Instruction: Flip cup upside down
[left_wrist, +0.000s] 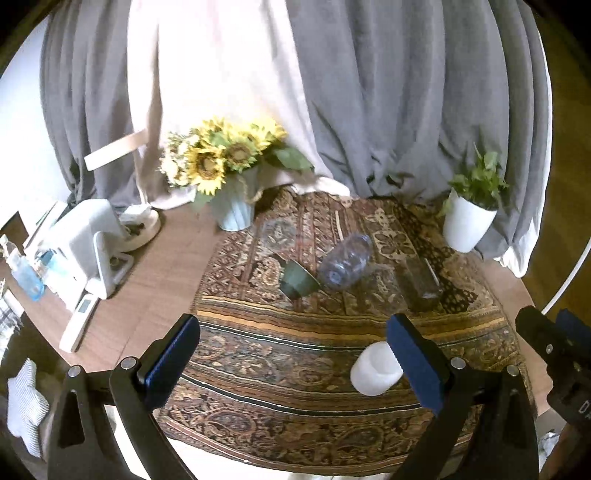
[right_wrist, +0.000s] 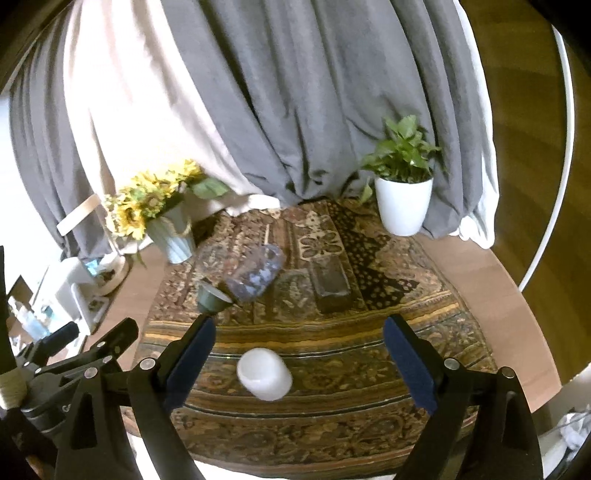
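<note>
A white cup (left_wrist: 375, 368) stands on the patterned cloth (left_wrist: 280, 373) near the table's front. Its closed flat end faces up, so it looks upside down. It also shows in the right wrist view (right_wrist: 264, 373). My left gripper (left_wrist: 291, 360) is open and empty; the cup sits just inside its right finger (left_wrist: 415, 363). My right gripper (right_wrist: 298, 363) is open and empty, with the cup between its fingers, nearer the left one. Neither gripper touches the cup.
Farther back on the cloth lie a dark green cup (left_wrist: 299, 279), a clear plastic bottle (left_wrist: 347, 263), a clear glass (left_wrist: 277, 233) and a dark rectangular block (right_wrist: 330, 282). A sunflower vase (left_wrist: 236, 212), a white plant pot (left_wrist: 466, 224) and white appliances (left_wrist: 88, 243) stand around.
</note>
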